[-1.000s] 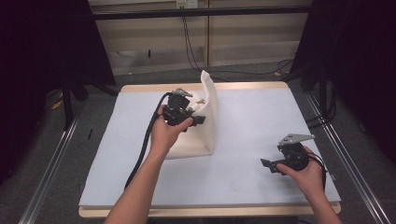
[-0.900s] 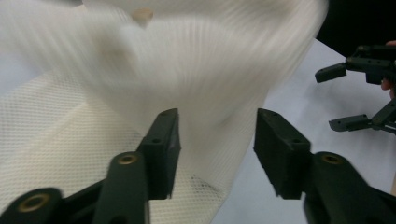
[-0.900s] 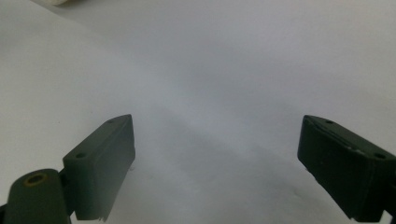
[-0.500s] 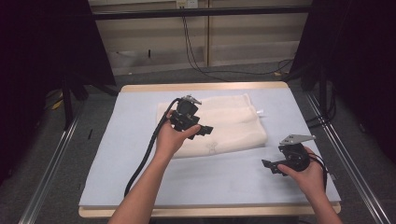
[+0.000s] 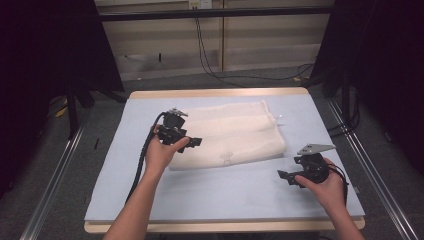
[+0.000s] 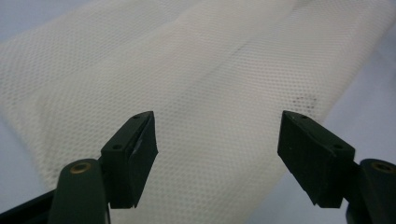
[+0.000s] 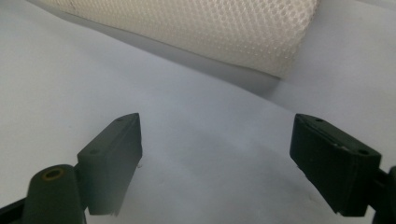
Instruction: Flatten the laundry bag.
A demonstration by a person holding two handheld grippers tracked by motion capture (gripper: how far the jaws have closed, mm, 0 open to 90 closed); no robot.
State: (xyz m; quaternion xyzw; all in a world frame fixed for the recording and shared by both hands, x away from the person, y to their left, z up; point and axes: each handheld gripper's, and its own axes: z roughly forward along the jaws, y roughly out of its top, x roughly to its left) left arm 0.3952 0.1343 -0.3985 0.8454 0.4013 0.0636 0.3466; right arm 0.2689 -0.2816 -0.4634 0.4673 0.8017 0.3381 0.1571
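Standing wide apart, the left gripper [image 5: 192, 143] jaws are hovering over the white mesh cloth [image 5: 235, 132] with nothing pinched between them; they have just been opening. In the left gripper view the mesh [image 6: 201, 93] is lying flat under the gap. Right gripper [image 5: 289, 178] jaws are also gaping, having just been closing slightly, over bare blue mat [image 7: 196, 154], cloth edge [image 7: 196, 28] well beyond. Cloth is lying folded mid-table, toward the far side, on the mat [image 5: 230, 195]

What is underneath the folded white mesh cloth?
The mesh cloth lies flat on the pale blue table cover, which shows all around it. Anything beneath its folded layers is hidden.
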